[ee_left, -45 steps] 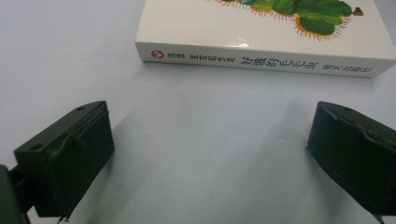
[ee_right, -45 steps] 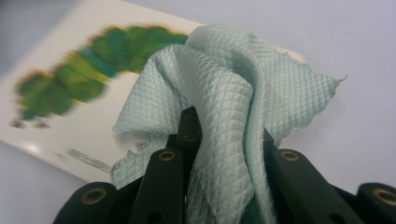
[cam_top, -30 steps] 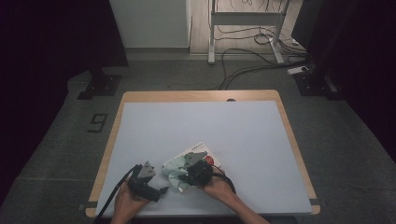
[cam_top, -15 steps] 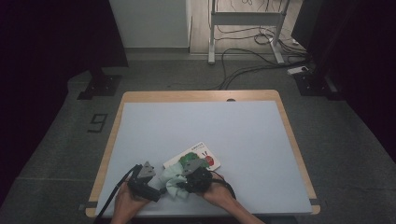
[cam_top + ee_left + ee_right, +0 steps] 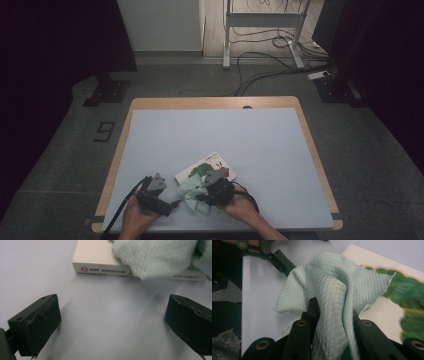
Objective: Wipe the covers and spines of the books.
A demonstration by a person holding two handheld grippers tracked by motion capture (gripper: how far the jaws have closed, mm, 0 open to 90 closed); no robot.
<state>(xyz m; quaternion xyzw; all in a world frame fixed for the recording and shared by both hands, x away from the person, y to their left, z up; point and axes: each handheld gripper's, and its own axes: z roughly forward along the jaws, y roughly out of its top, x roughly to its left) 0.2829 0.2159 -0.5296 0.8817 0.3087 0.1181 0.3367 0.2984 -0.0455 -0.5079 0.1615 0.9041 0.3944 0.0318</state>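
Between the earlier frames and this one, the right gripper (image 5: 200,192) slid leftward toward the person's left hand, dragging the pale green cloth (image 5: 192,192) with it off the book's near corner, while the left gripper (image 5: 167,205) held its place.

The table (image 5: 220,145) was a pale grey-blue sheet with a light wooden rim, bare apart from the work near its front edge. Around it the floor (image 5: 60,165) was dark grey carpet, with a black stand foot (image 5: 105,92) off the far left corner, a metal frame (image 5: 262,30) at the back and loose cables (image 5: 265,72) trailing across the floor behind the table.

And the cloth: in the right gripper view it (image 5: 337,295) was a mint-green waffle weave, bunched into upright folds and pinched firmly between the two black jaws, which were clamped right on it. It hung just over the near left edge of the book (image 5: 387,312), whose cream cover carried a blurred green picture. In the left gripper view the cloth (image 5: 155,257) draped over the book's white spine (image 5: 105,270), covering part of the printed lettering.

The left gripper (image 5: 112,322) stood with its jaws wide apart, nothing between them, just table, with the book's spine near ahead.
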